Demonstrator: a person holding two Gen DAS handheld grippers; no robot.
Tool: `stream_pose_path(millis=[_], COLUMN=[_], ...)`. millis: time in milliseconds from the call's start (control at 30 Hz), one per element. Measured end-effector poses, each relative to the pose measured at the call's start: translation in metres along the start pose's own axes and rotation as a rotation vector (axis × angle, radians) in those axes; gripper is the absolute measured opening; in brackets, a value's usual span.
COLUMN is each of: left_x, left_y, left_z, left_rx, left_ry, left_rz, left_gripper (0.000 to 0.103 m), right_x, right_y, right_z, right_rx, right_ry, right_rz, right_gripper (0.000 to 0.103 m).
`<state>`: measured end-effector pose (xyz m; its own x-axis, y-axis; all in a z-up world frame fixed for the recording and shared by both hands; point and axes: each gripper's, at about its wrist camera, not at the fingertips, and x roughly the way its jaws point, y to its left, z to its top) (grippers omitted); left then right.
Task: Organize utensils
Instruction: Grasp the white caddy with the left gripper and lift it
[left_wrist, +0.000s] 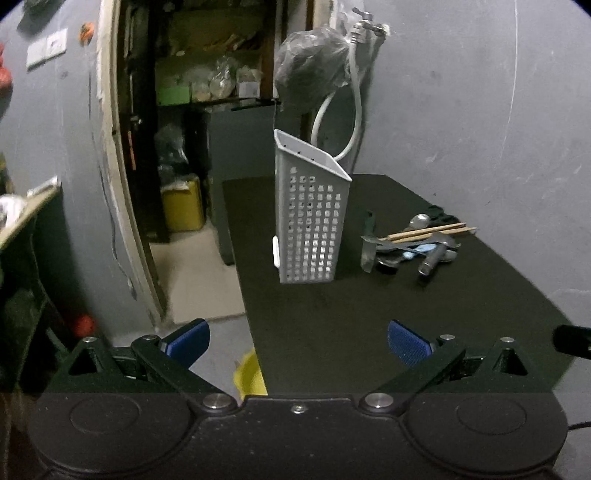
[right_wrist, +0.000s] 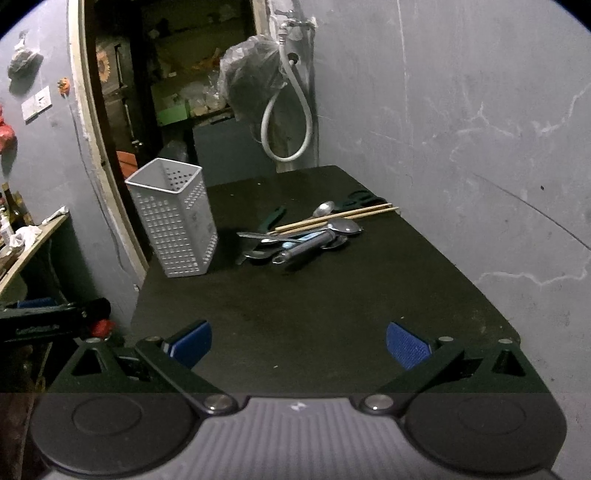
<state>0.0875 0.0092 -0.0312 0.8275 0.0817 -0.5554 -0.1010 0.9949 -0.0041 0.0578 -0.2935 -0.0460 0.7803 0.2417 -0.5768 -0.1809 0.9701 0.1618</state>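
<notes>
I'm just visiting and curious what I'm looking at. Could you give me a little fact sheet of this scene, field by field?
Surface: black table against a grey wall
Container: white perforated holder, upright, looks empty
Utensils: loose pile beside the holder, not in it
Pile contents: spoons, wooden chopsticks, other metal pieces
Left hand-held gripper: open, holding nothing
Right hand-held gripper: open, holding nothing
Progress: nothing sorted yet
</notes>
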Motion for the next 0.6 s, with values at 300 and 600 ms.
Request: stream_pose_path(millis=[300,600], left_x=[0.077,0.153], left_y=[-0.021,-0.062], left_z=[0.037,0.081], left_rx=[0.002,0.082], left_ry=[-0.021,-0.124], left_rz=[0.078,0.265], left_gripper=[0.103,0.103], right_x=[0.062,0.117], right_y=[-0.036,-0.063], right_z=[0.028,0.061], right_rx=[-0.006,-0.102], right_ry=[0.034,0.103], right_rz=[0.044,0.106], right_gripper=[0.103,0.103])
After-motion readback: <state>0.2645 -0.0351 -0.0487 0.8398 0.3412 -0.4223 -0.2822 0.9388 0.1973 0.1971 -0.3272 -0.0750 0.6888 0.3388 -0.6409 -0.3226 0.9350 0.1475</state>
